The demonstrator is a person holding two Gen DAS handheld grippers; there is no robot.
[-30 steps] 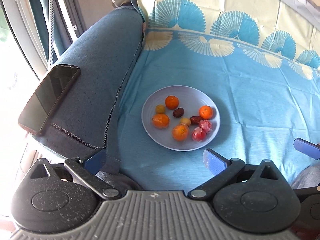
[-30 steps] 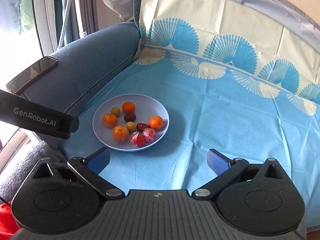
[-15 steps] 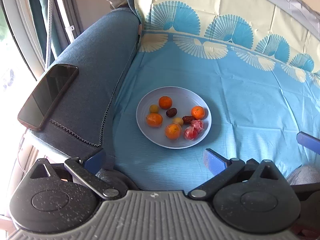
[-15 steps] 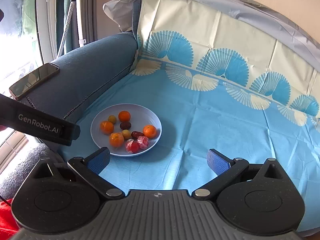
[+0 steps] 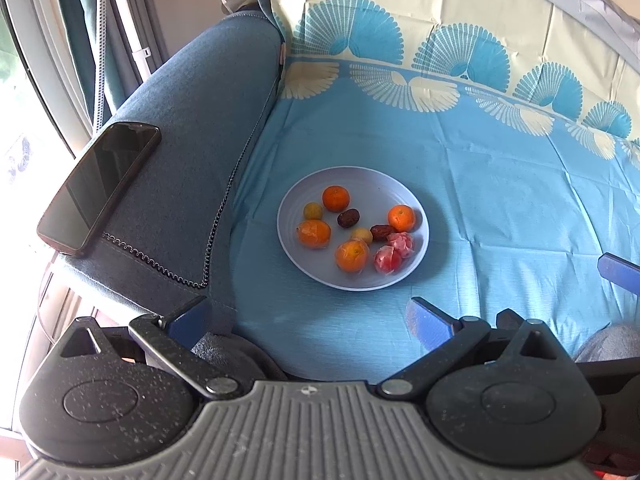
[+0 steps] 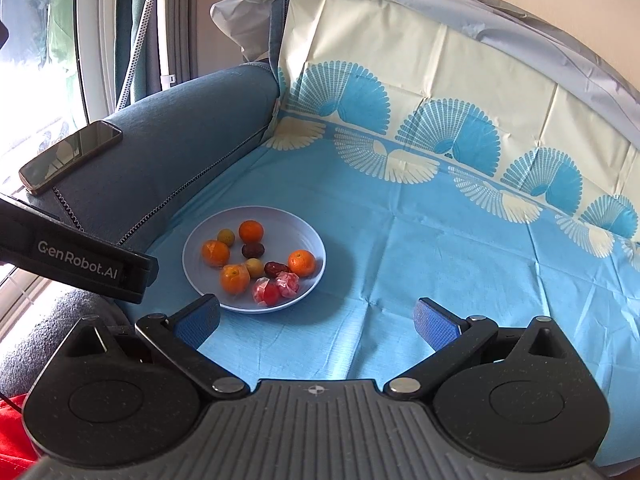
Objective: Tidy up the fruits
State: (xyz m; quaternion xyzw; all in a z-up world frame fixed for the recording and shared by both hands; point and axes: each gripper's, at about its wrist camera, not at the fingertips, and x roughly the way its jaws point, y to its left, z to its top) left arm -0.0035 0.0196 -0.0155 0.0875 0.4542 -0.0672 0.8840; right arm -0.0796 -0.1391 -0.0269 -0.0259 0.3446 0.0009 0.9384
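A pale blue plate (image 5: 400,188) lies on a blue cloth over a sofa seat; it also shows in the right wrist view (image 6: 280,220). On it are several small oranges (image 5: 336,198) (image 6: 251,231), two dark dates (image 5: 348,218), two small yellow fruits (image 5: 313,211) and two red wrapped fruits (image 5: 387,261) (image 6: 266,291). My left gripper (image 5: 308,316) is open and empty, short of the plate. My right gripper (image 6: 316,318) is open and empty, just right of the plate's near edge.
A black phone (image 5: 100,184) lies on the blue sofa armrest (image 5: 192,128) left of the plate. The patterned cloth (image 6: 440,240) covers the seat and backrest. The left gripper's body (image 6: 76,262) shows at the left of the right wrist view. A window is at far left.
Both grippers have pulled back and risen a little; the plate looks smaller and farther in both views. The fruits have not moved. Both grippers stay open.
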